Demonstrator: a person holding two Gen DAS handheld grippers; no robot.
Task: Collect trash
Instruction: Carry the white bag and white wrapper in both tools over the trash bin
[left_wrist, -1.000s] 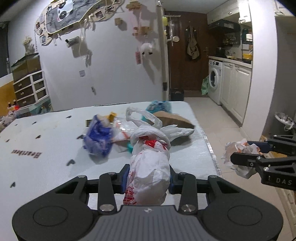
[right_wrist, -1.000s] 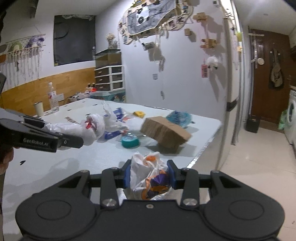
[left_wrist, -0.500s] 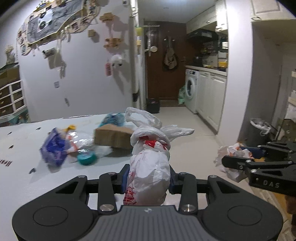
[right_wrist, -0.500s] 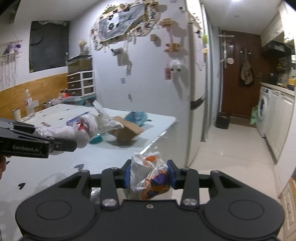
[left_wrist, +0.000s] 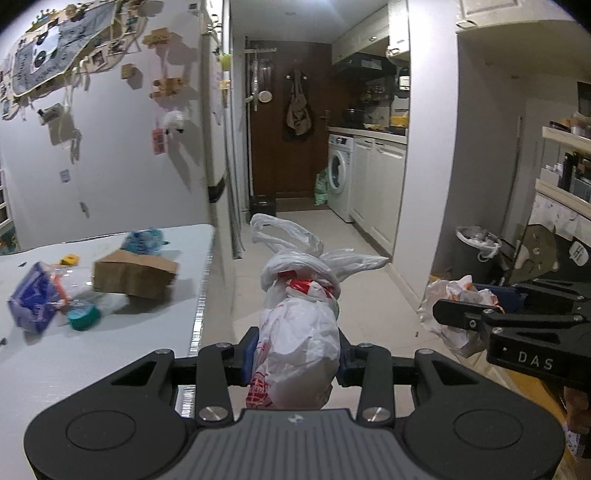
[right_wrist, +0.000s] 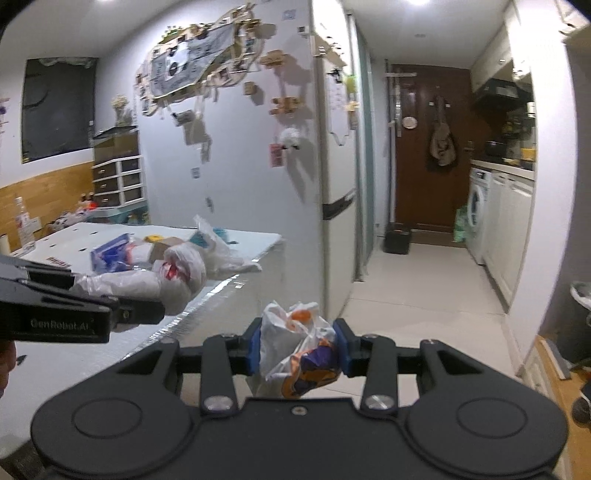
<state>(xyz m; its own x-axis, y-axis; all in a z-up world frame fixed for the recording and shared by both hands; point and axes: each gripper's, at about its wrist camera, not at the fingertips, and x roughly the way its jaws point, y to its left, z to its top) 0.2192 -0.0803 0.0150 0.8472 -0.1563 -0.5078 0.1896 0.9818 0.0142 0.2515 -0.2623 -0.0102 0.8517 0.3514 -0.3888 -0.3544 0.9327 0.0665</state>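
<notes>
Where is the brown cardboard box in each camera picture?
Left wrist view: the brown cardboard box lies on the white table, left of the tied white bag in the left gripper.
Right wrist view: only a corner peeks out behind that bag.
Shared landmark: the washing machine.

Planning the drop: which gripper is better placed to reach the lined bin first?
Right, probably. In the left wrist view the right gripper, shut on its crumpled white-and-orange plastic bag, sits nearest the lined black bin; the left gripper with its knotted white-and-red bag is farther left.
</notes>
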